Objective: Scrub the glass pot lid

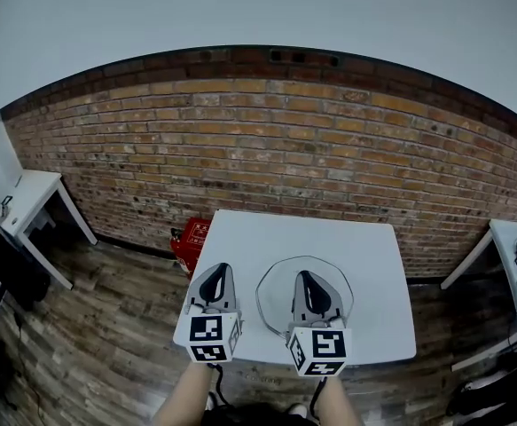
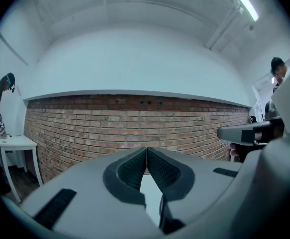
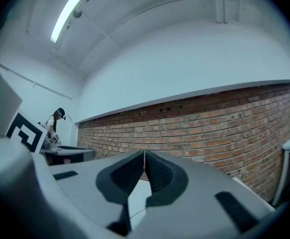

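Lid (image 1: pixel 272 298) on table (image 1: pixel 276 238), right claw (image 1: pixel 304 276) closed above

A white square desk (image 1: pixel 364 247) stands against a red brick wall (image 1: pixel 258 149) on a dark wooden plank floor (image 1: pixel 107 327). A round clear glass pot lid (image 1: pixel 274 293) lies flat on the desk. The right gripper (image 1: pixel 302 274) is over the lid with its jaws together. The left gripper (image 1: pixel 223 267), also closed, is just beside the lid. A red plastic box (image 1: pixel 191 239) sits on the floor near the desk's left corner.
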`<state>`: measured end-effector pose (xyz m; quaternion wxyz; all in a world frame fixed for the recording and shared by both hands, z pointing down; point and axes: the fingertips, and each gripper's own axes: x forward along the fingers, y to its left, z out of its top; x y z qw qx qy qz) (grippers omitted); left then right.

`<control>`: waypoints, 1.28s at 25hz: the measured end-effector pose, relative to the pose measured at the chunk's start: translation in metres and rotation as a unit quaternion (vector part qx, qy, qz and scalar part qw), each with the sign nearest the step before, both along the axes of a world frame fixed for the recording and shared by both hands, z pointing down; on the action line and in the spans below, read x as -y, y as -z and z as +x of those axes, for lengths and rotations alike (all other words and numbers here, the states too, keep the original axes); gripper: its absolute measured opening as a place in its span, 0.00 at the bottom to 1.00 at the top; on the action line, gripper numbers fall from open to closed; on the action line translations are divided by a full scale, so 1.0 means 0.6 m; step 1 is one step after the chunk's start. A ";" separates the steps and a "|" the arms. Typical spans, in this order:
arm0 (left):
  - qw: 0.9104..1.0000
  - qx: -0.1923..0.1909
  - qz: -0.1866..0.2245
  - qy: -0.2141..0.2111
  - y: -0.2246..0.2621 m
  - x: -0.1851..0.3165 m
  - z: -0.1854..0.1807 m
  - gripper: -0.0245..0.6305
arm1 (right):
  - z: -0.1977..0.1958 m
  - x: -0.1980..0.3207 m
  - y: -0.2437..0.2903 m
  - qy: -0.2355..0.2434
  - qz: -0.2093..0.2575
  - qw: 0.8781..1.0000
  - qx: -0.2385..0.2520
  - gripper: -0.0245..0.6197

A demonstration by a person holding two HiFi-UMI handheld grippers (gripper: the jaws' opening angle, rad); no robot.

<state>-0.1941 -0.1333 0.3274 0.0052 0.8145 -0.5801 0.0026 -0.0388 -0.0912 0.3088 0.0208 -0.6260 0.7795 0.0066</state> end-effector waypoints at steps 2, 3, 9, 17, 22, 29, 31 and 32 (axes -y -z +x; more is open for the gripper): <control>1.000 -0.007 -0.005 -0.004 -0.012 0.013 -0.059 0.05 | -0.051 0.009 -0.005 -0.011 0.000 1.000 -0.002 0.07; 1.000 -0.009 -0.007 -0.007 -0.018 0.019 -0.090 0.06 | -0.078 0.014 -0.008 -0.019 -0.001 1.000 -0.001 0.07; 0.999 -0.023 -0.030 -0.037 -0.040 0.041 -0.236 0.06 | -0.208 0.025 -0.011 -0.068 -0.007 0.998 0.010 0.07; 0.997 -0.023 -0.022 -0.072 -0.027 0.046 -0.255 0.06 | -0.244 0.014 -0.001 -0.088 -0.003 0.996 0.001 0.07; 0.996 -0.019 -0.013 -0.085 -0.009 0.040 -0.217 0.06 | -0.226 0.005 0.010 -0.090 -0.001 0.996 0.002 0.07; 0.995 -0.011 -0.019 -0.096 -0.023 0.029 -0.174 0.06 | -0.202 -0.007 -0.010 -0.089 -0.011 0.996 0.004 0.07; 0.995 -0.009 -0.021 -0.096 -0.026 0.029 -0.170 0.06 | -0.197 -0.007 -0.011 -0.089 -0.011 0.996 0.006 0.07; 0.995 -0.008 -0.022 -0.096 -0.027 0.029 -0.168 0.06 | -0.196 -0.007 -0.012 -0.089 -0.011 0.996 0.007 0.07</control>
